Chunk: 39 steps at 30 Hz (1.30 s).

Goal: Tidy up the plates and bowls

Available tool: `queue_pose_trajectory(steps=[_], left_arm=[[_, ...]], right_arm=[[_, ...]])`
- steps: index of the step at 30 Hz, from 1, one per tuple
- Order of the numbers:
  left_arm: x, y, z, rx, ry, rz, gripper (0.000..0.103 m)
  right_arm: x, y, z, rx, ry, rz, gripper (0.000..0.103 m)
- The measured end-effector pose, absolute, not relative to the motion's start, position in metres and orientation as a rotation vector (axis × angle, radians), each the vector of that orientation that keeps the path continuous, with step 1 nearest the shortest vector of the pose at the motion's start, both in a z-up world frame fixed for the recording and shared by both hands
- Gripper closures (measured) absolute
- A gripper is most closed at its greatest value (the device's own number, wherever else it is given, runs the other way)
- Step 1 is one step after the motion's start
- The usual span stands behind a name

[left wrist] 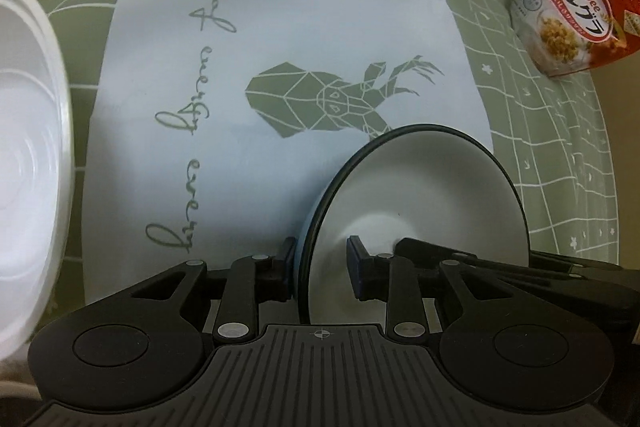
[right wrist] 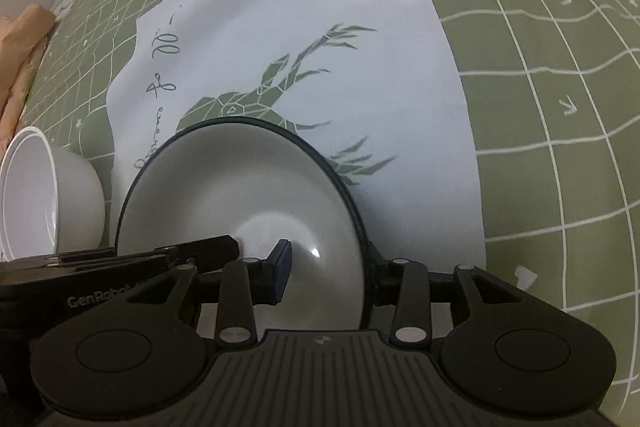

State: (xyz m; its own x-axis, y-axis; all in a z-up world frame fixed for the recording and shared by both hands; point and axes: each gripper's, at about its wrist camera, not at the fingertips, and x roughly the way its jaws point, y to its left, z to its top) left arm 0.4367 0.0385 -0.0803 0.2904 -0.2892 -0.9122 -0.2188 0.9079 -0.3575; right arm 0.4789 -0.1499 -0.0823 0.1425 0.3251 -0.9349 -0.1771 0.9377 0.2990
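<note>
Bowl (right wrist: 240, 195) (dark-rimmed, white inside) straddled by both tongs: left gripper (left wrist: 322, 267) loose around its rim, right gripper (right wrist: 326, 271) clamping the rim; white bowl (right wrist: 44, 195) at nine o'clock.

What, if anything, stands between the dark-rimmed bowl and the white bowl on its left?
Nothing visible on the table: only tablecloth separates the dark-rimmed bowl from the white bowl. The left tool itself reaches in from that side onto the bowl's rim, so it would probably have to clear first.
</note>
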Motion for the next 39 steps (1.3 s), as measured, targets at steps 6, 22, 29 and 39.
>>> queue_pose_trajectory(steps=[6,22,29,39], left_arm=[[0.436,0.046,-0.083,-0.52,1.3,-0.051,0.075],[0.415,0.034,-0.001,-0.425,1.261,-0.098,0.072],[0.371,0.015,0.021,-0.389,1.307,-0.149,0.072],[0.31,0.009,-0.006,-0.324,1.434,-0.107,0.072]], right_arm=[[0.477,-0.145,-0.079,0.099,1.374,0.356,0.063],[0.451,-0.156,-0.01,0.173,1.285,0.384,0.063],[0.409,-0.17,0.019,0.161,1.309,0.399,0.063],[0.335,-0.169,-0.001,0.141,1.442,0.377,0.062]])
